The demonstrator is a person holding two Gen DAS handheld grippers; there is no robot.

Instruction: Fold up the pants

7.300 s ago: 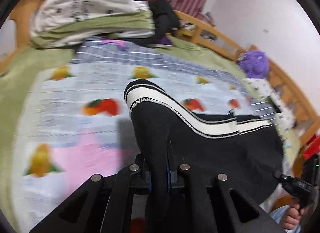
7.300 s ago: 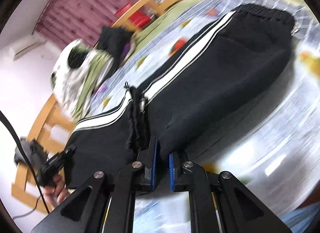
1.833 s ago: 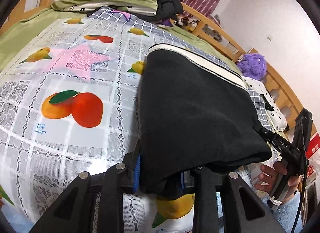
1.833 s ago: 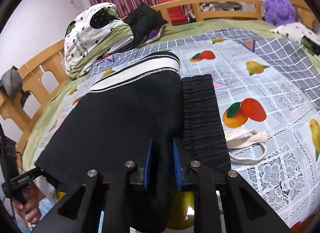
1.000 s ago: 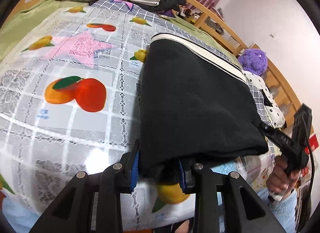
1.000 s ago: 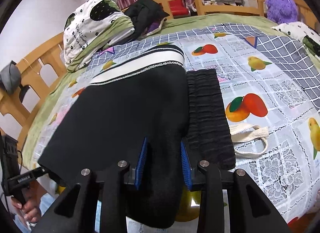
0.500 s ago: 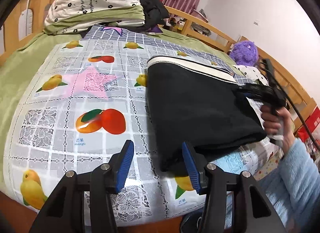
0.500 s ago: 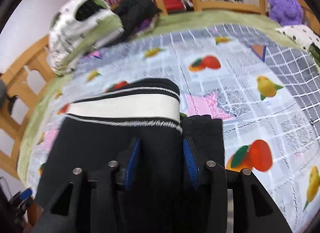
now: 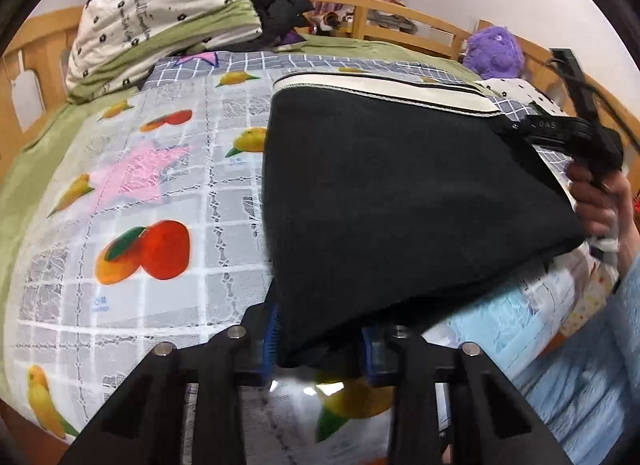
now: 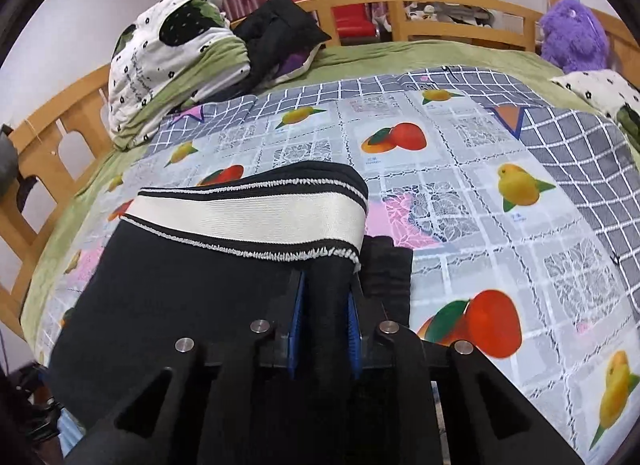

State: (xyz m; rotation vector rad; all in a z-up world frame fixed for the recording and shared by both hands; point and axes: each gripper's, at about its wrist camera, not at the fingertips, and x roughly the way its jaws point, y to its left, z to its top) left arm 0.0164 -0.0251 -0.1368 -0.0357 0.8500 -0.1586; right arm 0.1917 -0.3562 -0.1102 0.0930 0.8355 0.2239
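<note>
The right gripper (image 9: 520,131) body carries the letters "DAS"; the fruit-print sheet (image 9: 168,201) shows "mango" under small characters. The folded black pants (image 9: 392,185), white stripe at the far edge, lie on this sheet. The left gripper (image 9: 318,341) has its blue pads set wide, the near pants corner between them; grip unconfirmed. The right gripper's jaws straddle a fabric fold; closure cannot be told. A bedding stack (image 10: 172,61), black garment (image 10: 276,37) and purple plush toy (image 10: 572,33) line the bed frame (image 10: 440,1).
</note>
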